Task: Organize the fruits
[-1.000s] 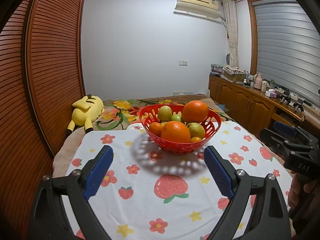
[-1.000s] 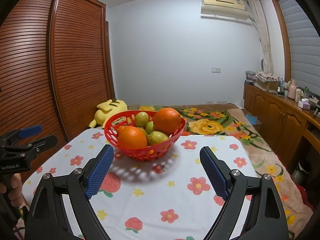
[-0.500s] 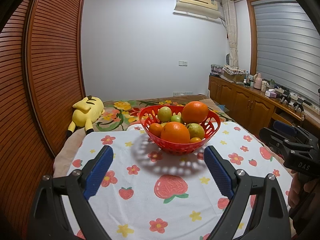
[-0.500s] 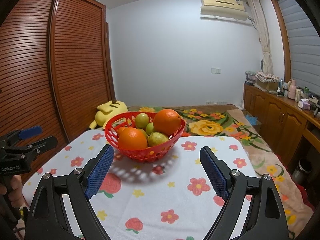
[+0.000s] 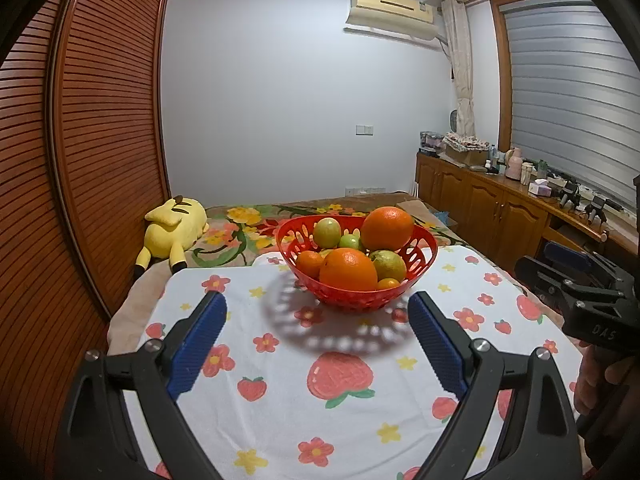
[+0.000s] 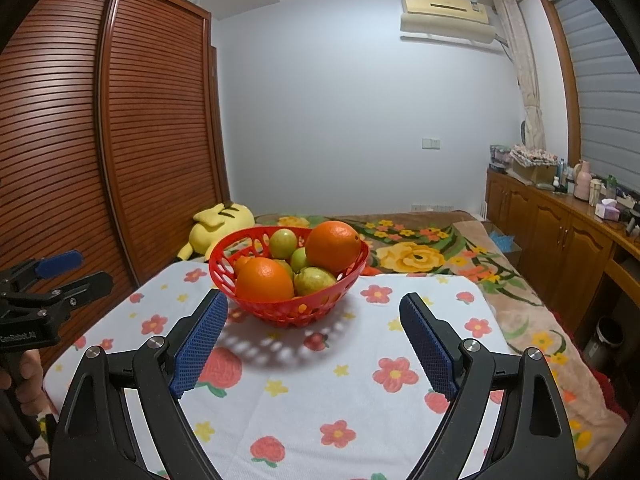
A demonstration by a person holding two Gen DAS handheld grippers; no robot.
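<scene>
Through the left wrist camera, my left gripper (image 5: 318,312) is spread wide with nothing between its blue pads, hovering over the flowered tablecloth (image 5: 280,400). The red basket (image 5: 424,252) sits ahead on the cloth, piled with oranges (image 5: 348,270) and green fruit (image 5: 327,233). The right gripper (image 5: 568,276) shows at the edge.

Through the right wrist camera, my right gripper (image 6: 314,312) is likewise released and empty, with the red basket (image 6: 220,268) just beyond its left pad (image 6: 200,340).

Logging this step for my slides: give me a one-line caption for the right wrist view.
Right gripper open, empty, facing a red basket of oranges and green fruit on a floral tablecloth.
</scene>
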